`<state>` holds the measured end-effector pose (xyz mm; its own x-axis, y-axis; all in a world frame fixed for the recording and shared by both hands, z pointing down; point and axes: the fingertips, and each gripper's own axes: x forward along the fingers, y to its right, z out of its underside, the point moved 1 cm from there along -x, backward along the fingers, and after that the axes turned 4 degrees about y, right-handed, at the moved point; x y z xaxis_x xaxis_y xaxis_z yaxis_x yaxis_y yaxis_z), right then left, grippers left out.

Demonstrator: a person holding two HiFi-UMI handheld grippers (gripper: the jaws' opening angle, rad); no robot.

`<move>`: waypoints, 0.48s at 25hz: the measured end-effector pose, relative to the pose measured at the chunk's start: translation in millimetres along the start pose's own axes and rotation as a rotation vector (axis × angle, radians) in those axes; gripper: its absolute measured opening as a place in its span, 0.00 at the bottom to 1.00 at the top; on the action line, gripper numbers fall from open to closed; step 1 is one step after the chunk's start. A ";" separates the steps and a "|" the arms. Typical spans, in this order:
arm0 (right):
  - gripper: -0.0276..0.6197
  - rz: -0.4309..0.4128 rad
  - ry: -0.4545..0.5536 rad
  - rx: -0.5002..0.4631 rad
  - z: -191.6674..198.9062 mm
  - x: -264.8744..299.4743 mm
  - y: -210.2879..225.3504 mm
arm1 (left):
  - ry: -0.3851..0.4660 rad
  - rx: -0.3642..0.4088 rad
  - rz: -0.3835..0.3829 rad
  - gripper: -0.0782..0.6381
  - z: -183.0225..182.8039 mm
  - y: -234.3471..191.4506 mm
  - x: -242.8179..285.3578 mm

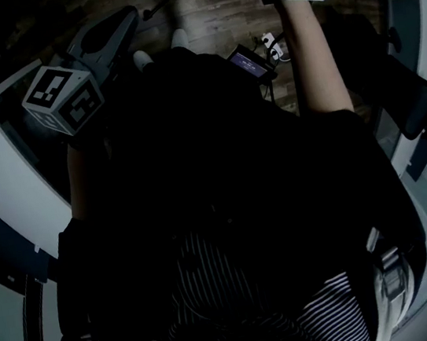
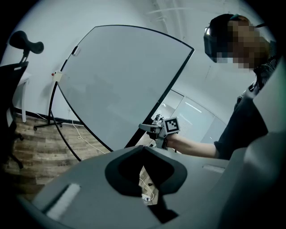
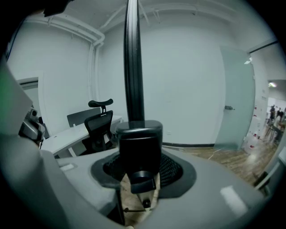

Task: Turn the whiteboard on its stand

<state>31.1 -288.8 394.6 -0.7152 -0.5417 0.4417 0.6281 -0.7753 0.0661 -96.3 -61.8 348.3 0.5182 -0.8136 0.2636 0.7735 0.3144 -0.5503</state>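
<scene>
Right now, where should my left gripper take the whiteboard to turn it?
Probably take the whiteboard by its black rim at left, opposite the right gripper, which clamps the other edge. Come edge-on from that side: the panel is thin and flat, so only the rim fits the jaws.

Black office chair (image 3: 98, 126) beside a white desk (image 3: 66, 137)

One whiteboard (image 2: 120, 85), one stand (image 2: 53, 107), two claws (image 2: 145, 176) (image 3: 138, 179)

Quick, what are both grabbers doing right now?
Left gripper: open, holding nothing.
Right gripper: shut on the black metal frame of the big white whiteboard.
</scene>
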 end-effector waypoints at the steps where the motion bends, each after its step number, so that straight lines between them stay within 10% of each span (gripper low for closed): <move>1: 0.33 0.002 -0.002 0.001 0.1 -0.8 -2.2 | 0.003 -0.007 -0.004 0.11 -0.4 -5.5 -5.1; 12: 0.33 0.001 -0.019 0.005 14.1 -43.7 -95.8 | 0.035 -0.009 0.009 0.11 9.3 -6.1 -78.2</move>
<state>6.5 -186.3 381.6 -0.7084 -0.5365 0.4587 0.6306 -0.7730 0.0698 -138.2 4.4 338.5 0.5121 -0.8275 0.2304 0.7655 0.3180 -0.5593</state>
